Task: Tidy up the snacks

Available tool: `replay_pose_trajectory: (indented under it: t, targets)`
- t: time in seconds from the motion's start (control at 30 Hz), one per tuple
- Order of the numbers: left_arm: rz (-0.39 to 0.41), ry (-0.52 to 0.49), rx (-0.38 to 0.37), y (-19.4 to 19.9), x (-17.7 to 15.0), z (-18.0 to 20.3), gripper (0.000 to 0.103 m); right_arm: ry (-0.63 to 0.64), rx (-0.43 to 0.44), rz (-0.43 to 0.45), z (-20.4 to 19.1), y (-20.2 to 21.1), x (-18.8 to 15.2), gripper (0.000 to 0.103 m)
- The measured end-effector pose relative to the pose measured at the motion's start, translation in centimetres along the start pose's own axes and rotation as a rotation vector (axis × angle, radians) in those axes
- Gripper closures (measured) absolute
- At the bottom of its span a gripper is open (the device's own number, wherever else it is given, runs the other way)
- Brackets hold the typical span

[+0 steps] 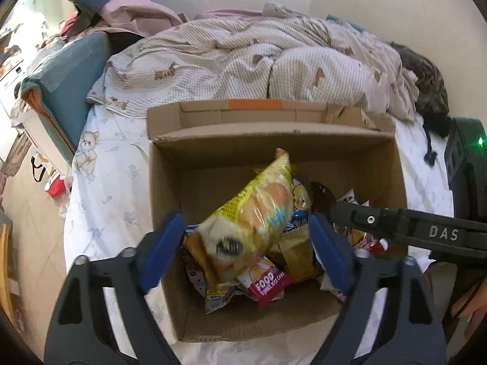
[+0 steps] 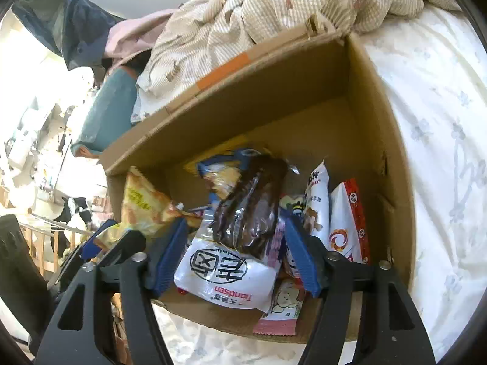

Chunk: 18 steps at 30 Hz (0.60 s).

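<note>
Snacks sit piled in our open brown cardboard box (image 1: 166, 188) on the white floral bedsheet (image 1: 100, 188). Yellow crinkly plastic packet (image 1: 255, 213) lies between our left gripper (image 1: 248, 252) pads, which stand apart and clear of it. Our right gripper (image 2: 236, 252) is spread too, around a white-and-brown cake wrapper (image 2: 240, 243); whether its pads touch we cannot tell. To do this well, we judge: let both drop flat into the box, lift straight out, avoid snagging neighbouring packs.
</note>
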State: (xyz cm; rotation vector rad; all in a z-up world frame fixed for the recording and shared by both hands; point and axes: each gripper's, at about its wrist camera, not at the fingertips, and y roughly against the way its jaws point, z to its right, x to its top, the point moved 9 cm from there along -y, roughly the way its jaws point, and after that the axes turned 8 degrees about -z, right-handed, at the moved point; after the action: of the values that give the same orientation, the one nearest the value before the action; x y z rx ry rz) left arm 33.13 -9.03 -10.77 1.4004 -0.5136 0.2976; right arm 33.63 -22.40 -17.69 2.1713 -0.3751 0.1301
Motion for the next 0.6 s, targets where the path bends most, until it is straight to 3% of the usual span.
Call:
replay_pose_trajectory:
  t: [0.27,0.6]
  targets:
    - [0.021,0.096,0.037,2.5,-0.5,-2.0,0.015,0.036,-0.025,0.054,-1.3,2.3,-0.2,0.013]
    - [0.123,0.127,0.086,7.5,-1.8,-4.0,0.015,0.125,-0.067,0.144,-3.9,6.3,-2.6,0.005]
